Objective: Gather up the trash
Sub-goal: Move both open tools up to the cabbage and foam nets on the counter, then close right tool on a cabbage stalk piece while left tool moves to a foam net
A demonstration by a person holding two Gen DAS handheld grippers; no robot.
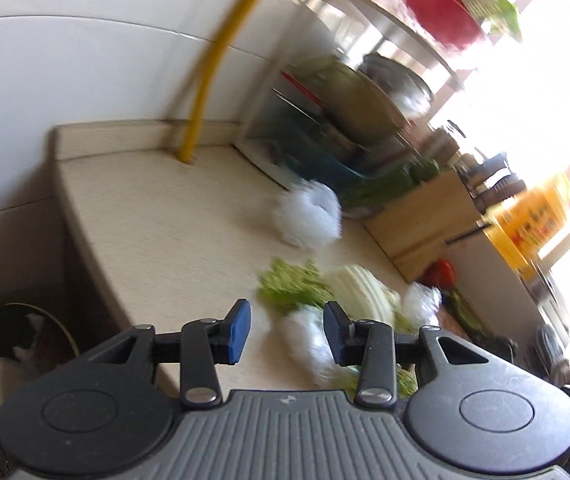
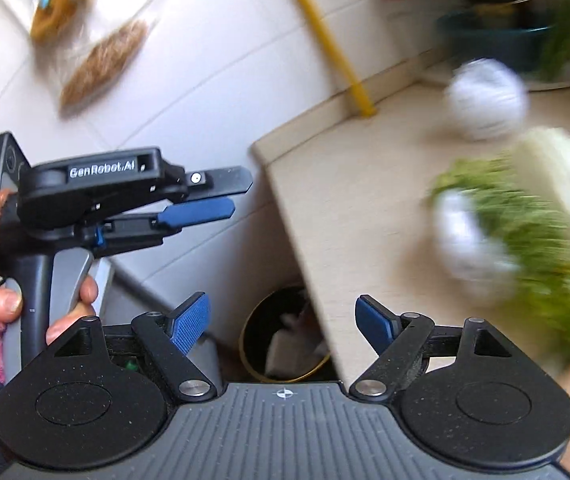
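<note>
On the left of the right wrist view, the left tool [image 2: 241, 192] is seen from the side, held by a hand [image 2: 73, 308] with a pink cuff at the wrist. Its black arm carries the white lettering "GenRobot.AI"; beside it the grey body shows letters that read "AS", the rest cut off. Its jaws stand partly apart with nothing between them. In its own view the left tool [image 1: 287, 330] shows the same gap between blue pads, empty, with a white crumpled wad [image 1: 309, 344] lying on the tabletop [image 1: 145, 216] just beyond.

Below the tabletop's near left edge stands a dark bin with a gold rim [image 2: 281, 336], with white scraps inside. The left wrist view catches only part of this bin [image 1: 17, 352] at its far left.

The right tool [image 2: 283, 326] hangs above the bin and the tabletop's corner, jaws wide, gripping nothing.

Further right, a yellow pipe [image 2: 325, 40] meets the tabletop at the wall. A white paper ball [image 2: 485, 100] lies far back, and a nearer wad [image 2: 465, 240] touches leafy green cabbage scraps [image 2: 533, 232], all blurred.

Only the left wrist view shows a dish rack [image 1: 345, 112], a wooden block [image 1: 425, 216] and a yellow bottle [image 1: 533, 216] whose label is too blurred to read. Only the right wrist view shows brown bristly brushes [image 2: 101, 68] hanging on the tiled wall.
</note>
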